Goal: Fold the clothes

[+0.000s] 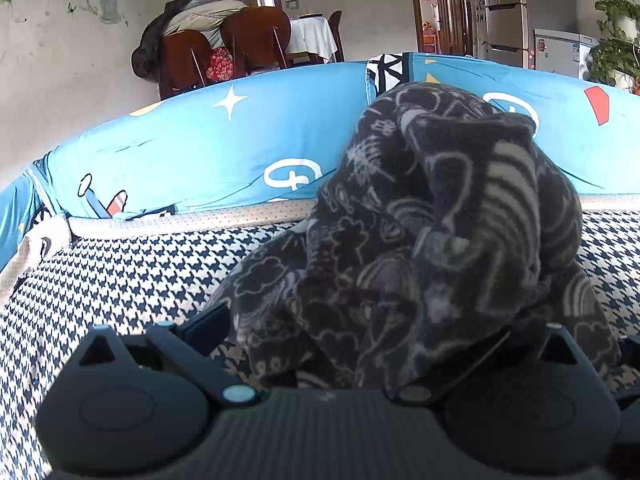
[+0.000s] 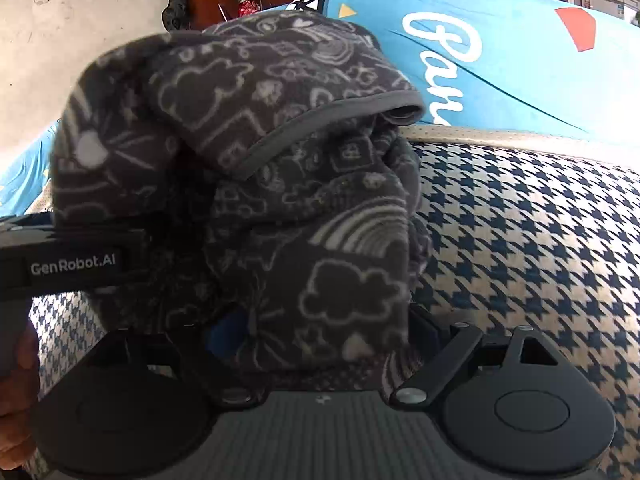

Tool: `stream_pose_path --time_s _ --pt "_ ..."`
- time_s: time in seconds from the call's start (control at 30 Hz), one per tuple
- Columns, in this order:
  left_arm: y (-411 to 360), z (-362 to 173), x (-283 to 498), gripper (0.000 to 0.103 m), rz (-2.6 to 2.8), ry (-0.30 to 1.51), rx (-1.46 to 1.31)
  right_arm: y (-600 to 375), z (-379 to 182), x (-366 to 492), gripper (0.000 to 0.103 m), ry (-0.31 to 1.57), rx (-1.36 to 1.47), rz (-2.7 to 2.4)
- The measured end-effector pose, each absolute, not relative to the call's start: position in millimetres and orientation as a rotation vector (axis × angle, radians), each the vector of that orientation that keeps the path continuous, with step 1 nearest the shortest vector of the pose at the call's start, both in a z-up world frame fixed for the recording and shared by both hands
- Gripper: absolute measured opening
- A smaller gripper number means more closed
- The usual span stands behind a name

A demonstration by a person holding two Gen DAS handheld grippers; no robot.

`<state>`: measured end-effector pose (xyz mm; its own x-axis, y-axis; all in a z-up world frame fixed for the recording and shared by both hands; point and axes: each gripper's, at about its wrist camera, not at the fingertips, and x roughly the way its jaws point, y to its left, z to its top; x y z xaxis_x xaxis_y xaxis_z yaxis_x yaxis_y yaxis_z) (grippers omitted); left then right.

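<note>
A dark grey fleece garment (image 1: 420, 240) printed with pale clouds and rainbows sits bunched in a tall heap on the houndstooth cover (image 1: 120, 280). My left gripper (image 1: 360, 324) is open wide, and the heap's lower folds spill between its fingers. Its left finger (image 1: 204, 328) shows beside the cloth, while the other is buried under fleece. In the right wrist view the same garment (image 2: 248, 152) fills the middle, hem edge folded over on top. My right gripper (image 2: 316, 332) is open too, with cloth lying loosely between its fingers. The left gripper's labelled body (image 2: 72, 266) pokes in from the left.
A blue printed cushion (image 1: 200, 152) runs along the back of the houndstooth seat (image 2: 520, 240). Part of a hand (image 2: 16, 380) shows at the lower left. Beyond stand wooden chairs (image 1: 224, 48) draped with clothes, a table and a fridge (image 1: 508, 12).
</note>
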<state>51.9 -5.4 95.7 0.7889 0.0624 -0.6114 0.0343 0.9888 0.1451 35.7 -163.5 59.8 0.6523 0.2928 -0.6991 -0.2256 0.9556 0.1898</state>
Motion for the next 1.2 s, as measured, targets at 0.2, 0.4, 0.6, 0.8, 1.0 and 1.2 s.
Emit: stream_pose_path --time_s 0.2,0.4,0.6,0.8,1.0,1.2 --pt "2 104 68 0.064 0.04 0.642 0.07 -152 53 42 0.06 0.732 0.039 0.304" --pt "15 116 62 0.035 0.102 0.598 0.025 -142 72 26 0.032 0.641 -0.024 0.308" --pt "30 127 55 0.031 0.216 0.554 0.045 -151 98 3 0.028 0.551 -0.028 0.248" --pt "46 137 48 0.031 0.264 0.559 0.016 -175 119 -14 0.025 0.501 -0.02 0.145" --pt "63 156 38 0.032 0.301 0.515 -0.028 -202 144 -27 0.025 0.485 0.018 0.07" --pt "64 184 11 0.032 0.31 0.422 -0.01 -203 171 -38 0.025 0.444 0.024 0.058"
